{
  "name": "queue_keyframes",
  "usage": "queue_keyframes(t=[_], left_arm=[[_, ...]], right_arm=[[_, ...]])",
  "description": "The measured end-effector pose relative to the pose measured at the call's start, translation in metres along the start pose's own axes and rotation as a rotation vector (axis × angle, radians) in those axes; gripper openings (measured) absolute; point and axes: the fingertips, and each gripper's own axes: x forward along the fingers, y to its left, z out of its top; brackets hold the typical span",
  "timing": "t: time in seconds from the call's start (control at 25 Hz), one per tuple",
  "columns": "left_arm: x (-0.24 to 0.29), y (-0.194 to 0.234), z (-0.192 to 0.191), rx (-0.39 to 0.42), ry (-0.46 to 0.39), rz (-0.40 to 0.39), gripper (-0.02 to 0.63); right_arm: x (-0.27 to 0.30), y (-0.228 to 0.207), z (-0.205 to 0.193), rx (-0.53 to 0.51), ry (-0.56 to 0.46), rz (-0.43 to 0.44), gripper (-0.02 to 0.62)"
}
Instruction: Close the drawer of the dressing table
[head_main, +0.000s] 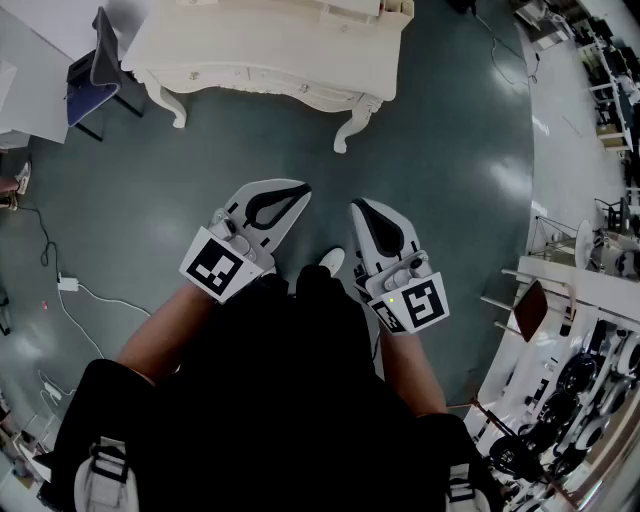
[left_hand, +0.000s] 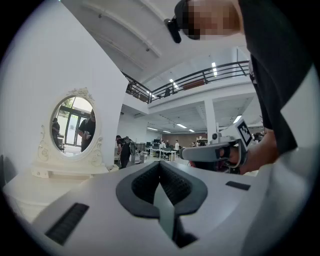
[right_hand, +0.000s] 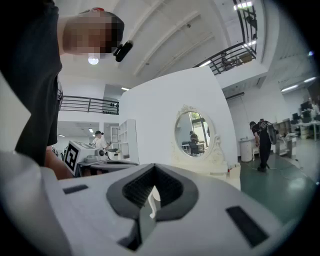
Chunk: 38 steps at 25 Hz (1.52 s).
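The cream dressing table (head_main: 270, 50) stands at the top of the head view, its carved legs on the green floor, well ahead of both grippers. Its oval mirror (right_hand: 194, 134) faces me in the right gripper view, and the mirror (left_hand: 73, 125) also shows at the left of the left gripper view. Whether a drawer stands open I cannot tell from here. My left gripper (head_main: 296, 190) and right gripper (head_main: 357, 207) are held side by side close to my body, both pointing level toward the table. Both are shut with nothing between the jaws of the left gripper (left_hand: 160, 164) or the right gripper (right_hand: 153, 171).
A blue chair (head_main: 95, 70) stands left of the table beside a white desk. A cable with a power strip (head_main: 68, 284) lies on the floor at the left. White shelves and racks (head_main: 570, 290) line the right side. A person (right_hand: 262, 142) walks far off.
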Motion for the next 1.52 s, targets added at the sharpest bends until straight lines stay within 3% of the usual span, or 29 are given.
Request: queue_keyframes(t=[0.36,0.8,1.2,1.52], left_arm=[[-0.041,-0.031,0.009,-0.002,-0.014,0.029,-0.006],[-0.071,-0.015,0.009,0.010,-0.017,0.031,-0.006],[-0.064,0.006,0.011,-0.006,-0.026,0.044,-0.006],[-0.026,0.035,0.016,0.013,-0.012,0.064,-0.006]], right_arm=[[-0.022,0.045,-0.006,0.043,0.020,0.029,0.002],[0.003,0.074,0.000,-0.014,0.013,0.021,0.002],[0.018,0.061,0.005,-0.005,-0.005,0.006,0.002],[0.044,0.018,0.013,0.009,-0.028,0.043,0.002]])
